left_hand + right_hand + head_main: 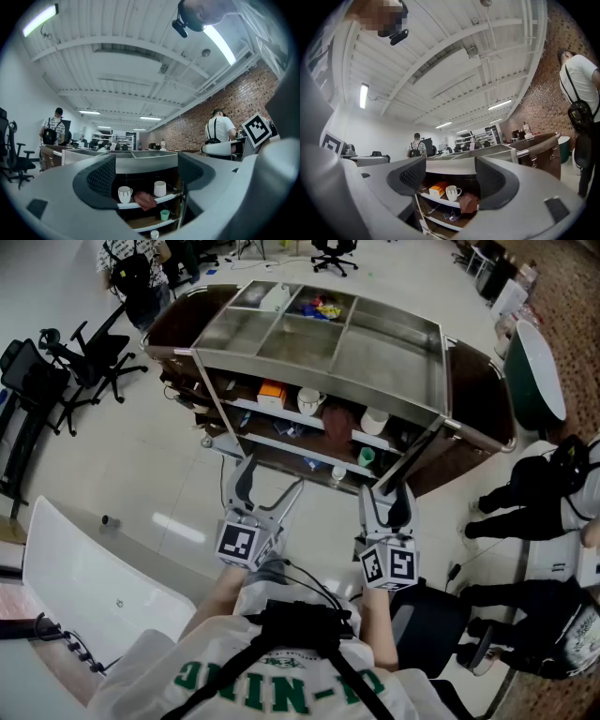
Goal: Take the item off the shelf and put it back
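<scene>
Steel-top shelf unit [384, 362]; mid shelf, L to R: orange box [272, 393], white mug [309, 401], brown cloth [336, 418], white cup [375, 420].

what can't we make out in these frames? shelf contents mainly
- Head view: the steel top hides the back of the shelves under it.
- Head view: coloured bits in a top compartment, too small to name.
- Left gripper view: the left hand-held gripper blocks both shelf ends; brown lump too small to identify.
- Right gripper view: clutter on the lower level, dark and tiny.
</scene>
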Motion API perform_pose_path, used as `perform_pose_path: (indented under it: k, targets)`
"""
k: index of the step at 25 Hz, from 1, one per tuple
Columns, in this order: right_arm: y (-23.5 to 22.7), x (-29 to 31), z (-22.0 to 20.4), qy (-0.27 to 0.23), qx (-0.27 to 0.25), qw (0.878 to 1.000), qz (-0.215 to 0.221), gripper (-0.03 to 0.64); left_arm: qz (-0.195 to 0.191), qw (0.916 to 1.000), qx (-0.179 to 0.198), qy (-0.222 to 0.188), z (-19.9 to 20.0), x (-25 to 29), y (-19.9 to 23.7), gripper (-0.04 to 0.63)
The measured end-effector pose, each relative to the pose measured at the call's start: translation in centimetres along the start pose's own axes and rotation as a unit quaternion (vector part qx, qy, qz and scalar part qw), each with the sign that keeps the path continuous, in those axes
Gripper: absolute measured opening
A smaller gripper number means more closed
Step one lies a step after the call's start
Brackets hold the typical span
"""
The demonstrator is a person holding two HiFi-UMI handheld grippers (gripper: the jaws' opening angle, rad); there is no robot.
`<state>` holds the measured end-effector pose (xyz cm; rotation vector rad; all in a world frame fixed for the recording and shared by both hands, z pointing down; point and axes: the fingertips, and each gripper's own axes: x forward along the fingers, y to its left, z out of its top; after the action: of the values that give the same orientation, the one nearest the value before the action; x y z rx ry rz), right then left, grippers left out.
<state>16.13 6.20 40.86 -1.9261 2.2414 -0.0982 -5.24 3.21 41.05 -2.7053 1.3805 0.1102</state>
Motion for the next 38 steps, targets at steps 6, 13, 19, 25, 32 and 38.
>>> perform_pose_path:
  k: [6,13,19,25,32,38]
  targets:
    - [4.2,7.8,-0.5,-0.003,-0.004,1.0,-0.014,0.351,-0.029,0.9986,-0.044,0.006,1.8,4.1,6.6,0.39]
    - [7.2,12.3,-0.7,0.004,-0.021,0.999,-0.026,0.351,-0.091,0.9955,-0.025,-0.004,-0.4,7.9,10.5,0.39]
    - [6.6,13.3,-0.8,0.008,-0.022,1.0,-0.012,0.351,-0.075,0.9954,-0.059,0.005,-0.2,9.9,9.9,0.39]
    - [3.8,12.8,-1.3,0.017,-0.014,1.0,0.0,0.351,-0.043,0.9962,-0.07,0.03,-4.0,9.7,8.0,0.39]
    - [0.3,11.4,-1.9,0.03,-0.004,0.999,-0.014,0.35,-0.022,0.9968,-0.063,0.044,-10.9,9.1,7.0,0.39]
    - [-1.7,9.6,-3.1,0.058,-0.007,0.998,-0.032,0.35,-0.031,0.9897,-0.07,0.121,-19.1,10.7,6.7,0.391]
